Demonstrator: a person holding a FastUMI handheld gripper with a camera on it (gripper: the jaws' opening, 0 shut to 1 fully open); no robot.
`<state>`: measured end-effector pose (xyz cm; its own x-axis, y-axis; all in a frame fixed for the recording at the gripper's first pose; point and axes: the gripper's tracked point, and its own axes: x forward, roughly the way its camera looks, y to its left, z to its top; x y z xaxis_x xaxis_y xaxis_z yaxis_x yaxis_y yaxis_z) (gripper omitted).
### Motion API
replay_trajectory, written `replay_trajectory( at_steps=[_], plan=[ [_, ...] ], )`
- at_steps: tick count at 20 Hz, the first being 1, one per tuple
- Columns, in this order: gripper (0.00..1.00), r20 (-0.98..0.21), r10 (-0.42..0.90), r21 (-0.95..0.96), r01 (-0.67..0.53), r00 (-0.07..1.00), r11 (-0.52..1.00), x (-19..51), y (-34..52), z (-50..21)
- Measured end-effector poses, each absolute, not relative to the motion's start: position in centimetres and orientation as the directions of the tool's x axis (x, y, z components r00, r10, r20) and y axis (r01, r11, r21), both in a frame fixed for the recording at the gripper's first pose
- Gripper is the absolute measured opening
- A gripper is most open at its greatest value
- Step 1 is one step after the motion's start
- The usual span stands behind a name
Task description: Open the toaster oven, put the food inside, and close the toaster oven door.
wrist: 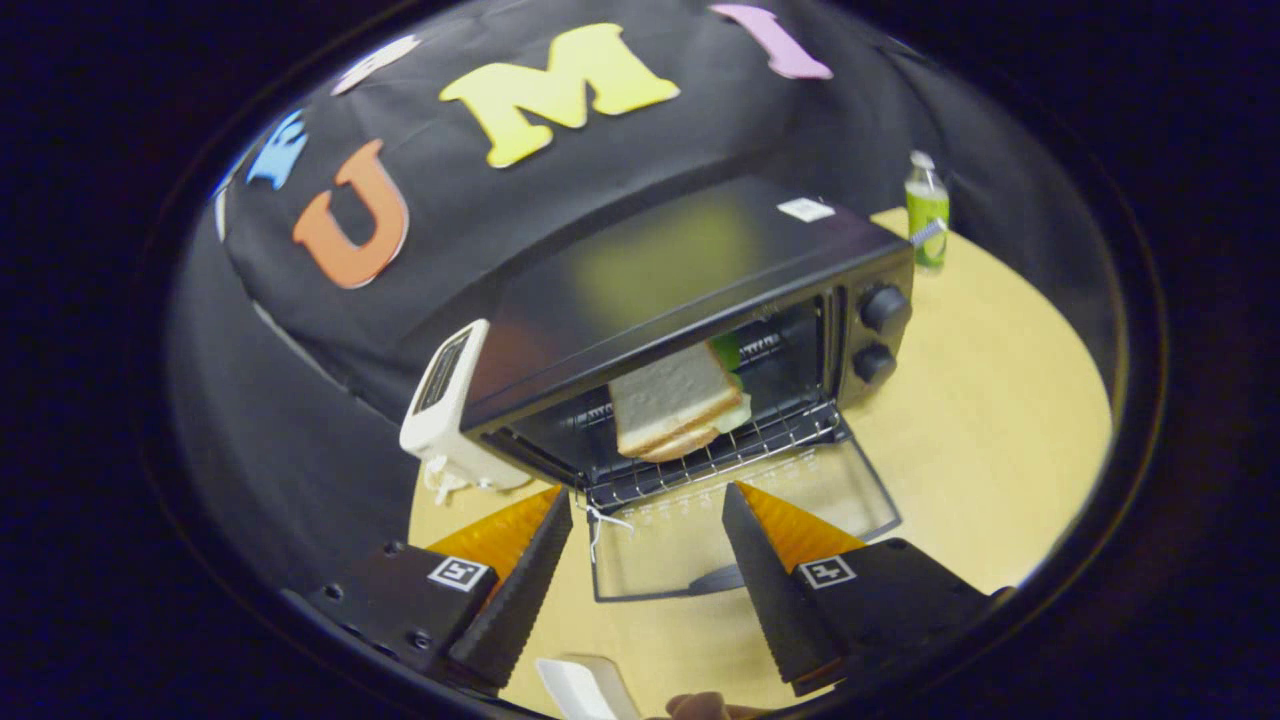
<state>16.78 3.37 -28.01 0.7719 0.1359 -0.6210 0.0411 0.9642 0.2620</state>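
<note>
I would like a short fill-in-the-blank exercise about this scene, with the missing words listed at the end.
1. The toaster oven door is folded down and ____.
2. The sandwich lies on the wire ____ inside the oven.
3. The tool is open, and its fingers hold ____.
4. A green ____ stands on the table beyond the oven.

Missing words: open; rack; nothing; bottle
</note>
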Motion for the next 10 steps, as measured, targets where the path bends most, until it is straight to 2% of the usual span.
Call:
replay_trajectory(
  at_steps=[5, 10],
  plan=[
    [0.98, -0.581, 0.085, 0.112, -0.023, 0.810, 0.993, 11.5, 2.8, -25.7],
    [0.98, -0.597, 0.070, 0.030, -0.065, 0.799, 0.997, 7.9, 2.4, -29.1]
  ],
)
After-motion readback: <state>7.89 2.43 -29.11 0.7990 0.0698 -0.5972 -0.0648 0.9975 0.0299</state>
